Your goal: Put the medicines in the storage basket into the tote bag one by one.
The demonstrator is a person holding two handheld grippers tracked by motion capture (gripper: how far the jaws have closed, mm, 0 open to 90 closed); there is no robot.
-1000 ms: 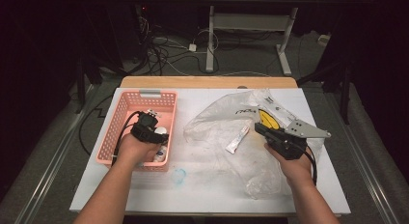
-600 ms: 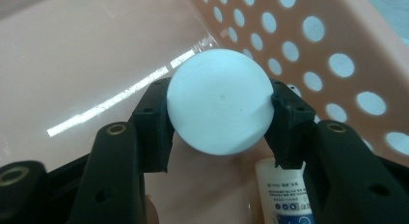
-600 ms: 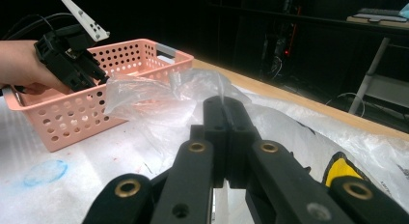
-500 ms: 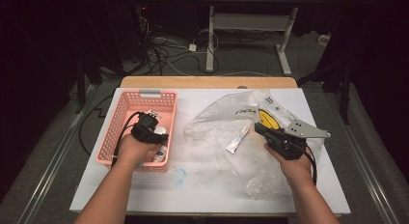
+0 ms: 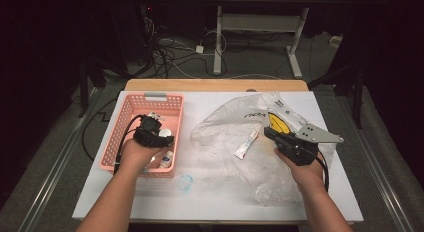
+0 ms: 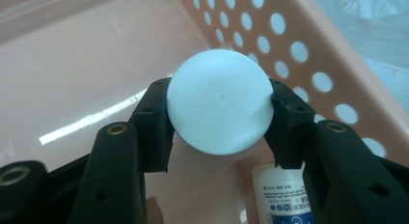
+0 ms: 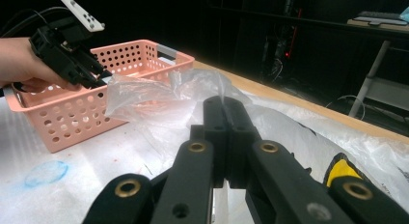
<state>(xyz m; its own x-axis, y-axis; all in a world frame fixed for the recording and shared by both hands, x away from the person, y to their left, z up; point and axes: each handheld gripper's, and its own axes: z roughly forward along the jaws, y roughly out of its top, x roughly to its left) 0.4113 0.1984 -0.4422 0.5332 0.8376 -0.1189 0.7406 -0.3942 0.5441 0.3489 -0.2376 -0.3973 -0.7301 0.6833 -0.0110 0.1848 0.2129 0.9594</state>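
Left tongs (image 6: pixel 218 113) have just tightened, pinching the white cap (image 6: pixel 219 102) over the basket (image 5: pixel 131 109); right tongs (image 7: pixel 224 137) pressed together on the bag (image 7: pixel 144 96).

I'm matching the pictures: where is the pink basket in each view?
High view: pink basket at left, under the left tool.
Left gripper view: its holed wall runs across the upper right.
Right gripper view: left of centre.
Shared landmark: the clear plastic bag beside it.
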